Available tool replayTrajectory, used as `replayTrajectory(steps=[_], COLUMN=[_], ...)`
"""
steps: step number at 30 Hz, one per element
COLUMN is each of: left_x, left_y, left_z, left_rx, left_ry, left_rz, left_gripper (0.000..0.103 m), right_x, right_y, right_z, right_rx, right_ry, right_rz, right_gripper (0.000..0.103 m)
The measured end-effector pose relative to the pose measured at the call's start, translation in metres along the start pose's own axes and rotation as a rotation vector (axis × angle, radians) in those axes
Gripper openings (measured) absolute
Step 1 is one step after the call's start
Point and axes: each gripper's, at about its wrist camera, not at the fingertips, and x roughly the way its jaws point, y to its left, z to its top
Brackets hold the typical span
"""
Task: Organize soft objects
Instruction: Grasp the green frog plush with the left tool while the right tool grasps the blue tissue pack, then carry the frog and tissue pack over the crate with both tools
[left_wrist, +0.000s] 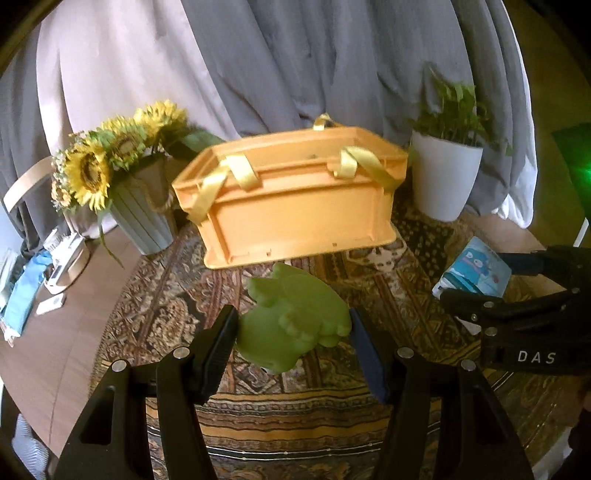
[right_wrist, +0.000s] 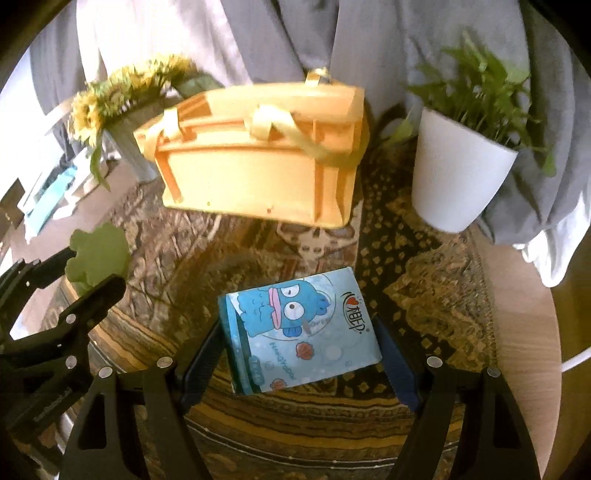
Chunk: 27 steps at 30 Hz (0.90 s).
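Ahead, the orange crate (left_wrist: 295, 206) sits on the rug (left_wrist: 295, 413); its inside is hidden. Left gripper (left_wrist: 293, 343) clamps the green toy (left_wrist: 291, 317), lengthwise across its jaws. Right gripper (right_wrist: 301, 354) pinches the tissue pack (right_wrist: 299, 328), long axis pointing toward the crate.

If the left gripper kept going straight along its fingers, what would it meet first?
The green soft toy, already between the left gripper's fingers and apparently gripped. Past it, the next thing in line looks like the near wall of the orange crate, though depth is hard to judge through the fisheye.

Grey curtain (left_wrist: 258, 62), patterned rug (left_wrist: 295, 424), wooden floor (left_wrist: 44, 354)
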Motion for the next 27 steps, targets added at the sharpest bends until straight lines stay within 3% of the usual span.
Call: replayTrajectory(steps=[27], left_x=[-0.037], left_y=[0.064], left_z=[0.072], left_rx=[0.012], left_ry=[-0.181], left_rz=[-0.028], left_gripper=[0.061], right_x=[-0.064], right_y=[0.044], right_z=[0.07], right_rx=[0.067], right_ry=[-0.285], right_rz=[-0.046], right_gripper=[0.08])
